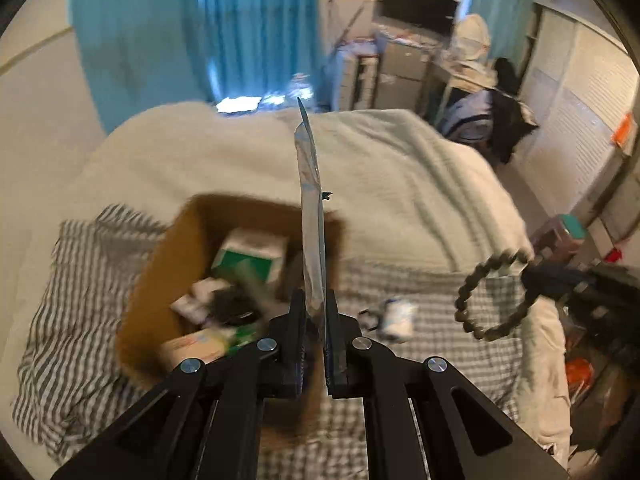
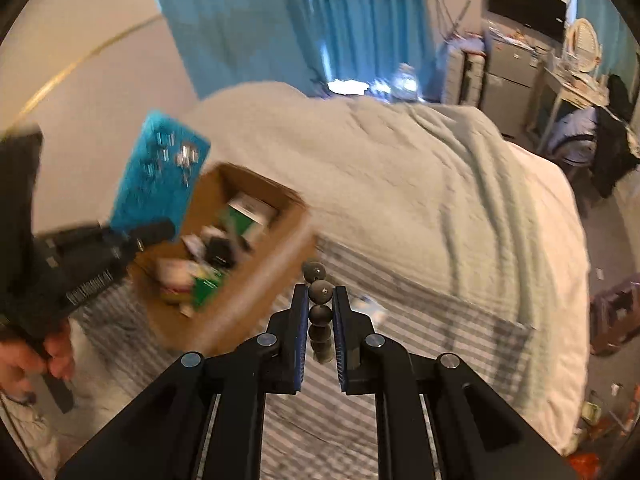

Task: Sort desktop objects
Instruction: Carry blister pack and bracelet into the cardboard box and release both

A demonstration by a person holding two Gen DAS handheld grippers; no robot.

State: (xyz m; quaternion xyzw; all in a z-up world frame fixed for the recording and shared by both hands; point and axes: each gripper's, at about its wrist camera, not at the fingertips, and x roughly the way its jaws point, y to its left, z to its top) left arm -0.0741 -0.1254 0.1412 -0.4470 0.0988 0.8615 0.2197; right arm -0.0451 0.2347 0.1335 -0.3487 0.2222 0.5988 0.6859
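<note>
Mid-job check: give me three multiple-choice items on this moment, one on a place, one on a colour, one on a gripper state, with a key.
1. Where does the cardboard box sit?
A. on the striped cloth on the bed
B. on the floor
C. on the desk by the wall

2. What colour is the flat card held in the left hand-held gripper?
A. red
B. blue
C. yellow

3. What is the right hand-held gripper doing?
A. open and empty
B. shut on a pen
C. shut on the bead bracelet

Key: 1 A, the box rests on the striped cloth over the bed; 2 B, the right wrist view shows its blue face; 3 C, beads sit pinched between its pads.
</note>
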